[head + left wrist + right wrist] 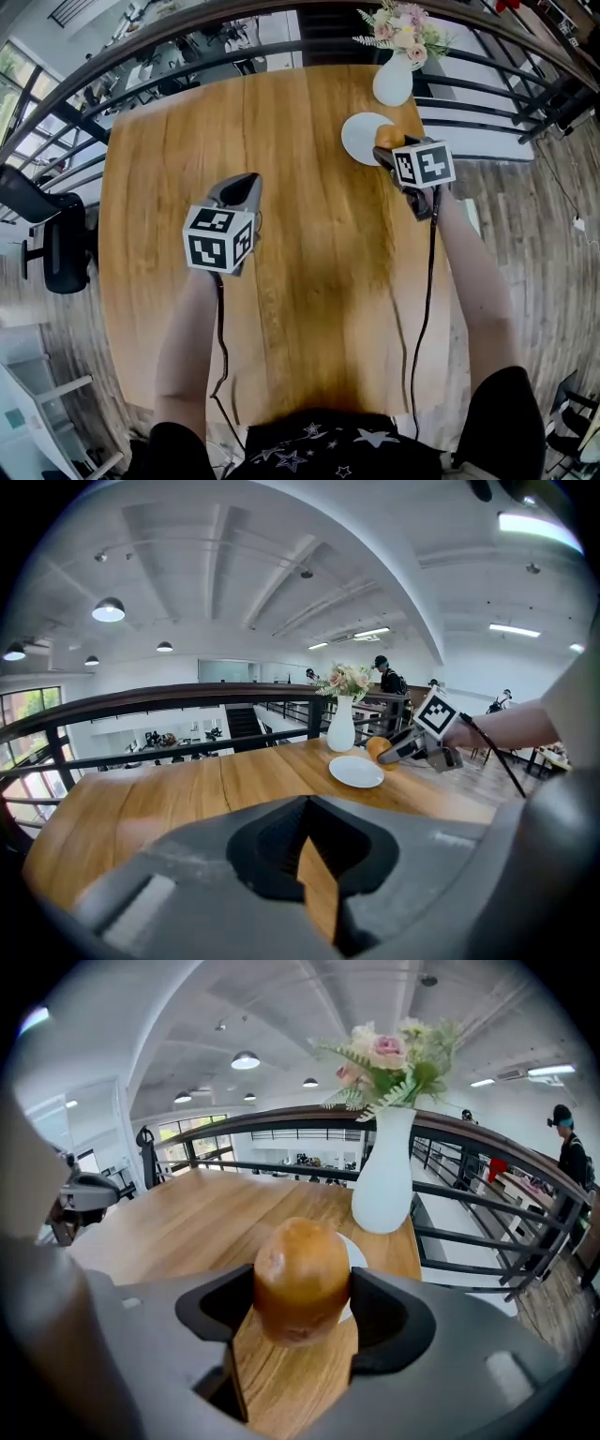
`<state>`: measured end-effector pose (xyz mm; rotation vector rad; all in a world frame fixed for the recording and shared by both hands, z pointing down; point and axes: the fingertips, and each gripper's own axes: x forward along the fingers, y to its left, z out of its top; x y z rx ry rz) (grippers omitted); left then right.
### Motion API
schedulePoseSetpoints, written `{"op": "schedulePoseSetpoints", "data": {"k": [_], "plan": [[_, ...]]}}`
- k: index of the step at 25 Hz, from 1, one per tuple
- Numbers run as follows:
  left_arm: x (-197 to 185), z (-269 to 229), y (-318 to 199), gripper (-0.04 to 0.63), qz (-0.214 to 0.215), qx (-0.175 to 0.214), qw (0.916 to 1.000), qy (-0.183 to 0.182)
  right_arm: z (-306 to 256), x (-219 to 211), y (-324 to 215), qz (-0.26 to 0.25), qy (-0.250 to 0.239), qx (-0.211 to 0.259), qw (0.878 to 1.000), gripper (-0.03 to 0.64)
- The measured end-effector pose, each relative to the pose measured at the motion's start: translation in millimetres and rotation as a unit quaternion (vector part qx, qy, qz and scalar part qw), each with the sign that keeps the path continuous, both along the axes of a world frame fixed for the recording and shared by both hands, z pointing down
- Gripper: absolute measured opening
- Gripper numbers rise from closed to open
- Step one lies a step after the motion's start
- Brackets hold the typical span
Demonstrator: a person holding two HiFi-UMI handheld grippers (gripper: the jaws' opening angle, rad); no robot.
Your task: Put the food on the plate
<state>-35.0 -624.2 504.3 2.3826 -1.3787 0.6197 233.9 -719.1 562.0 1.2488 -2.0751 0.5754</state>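
Note:
A golden-brown bread roll (302,1281) sits clamped between the jaws of my right gripper (302,1312), lifted off the table. From the head view the roll (389,137) hangs at the near right rim of the small white plate (361,138), with the right gripper (394,150) just behind it. The left gripper view shows the same roll (378,748) beside the plate (355,772). My left gripper (246,187) hovers over the middle of the wooden table (300,262), its jaws nearly together with nothing between them (314,878).
A white vase with pink flowers (394,75) stands just beyond the plate at the table's far edge. A dark metal railing (187,56) curves behind the table. An office chair (56,244) stands to the left, off the table.

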Motion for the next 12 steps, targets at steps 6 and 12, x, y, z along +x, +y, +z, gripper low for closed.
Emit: {"op": "schedulePoseSetpoints", "data": {"k": [6, 12], "plan": [[-6, 22, -12, -0.001, 0.0, -0.011, 0.9999, -0.001, 28, 0, -28, -0.02, 0.08, -0.009, 0.997, 0.328], [-12, 33, -19, 0.0, -0.007, -0.02, 0.9998, 0.005, 39, -16, -42, -0.055, 0.095, -0.009, 0.994, 0.328]]}}
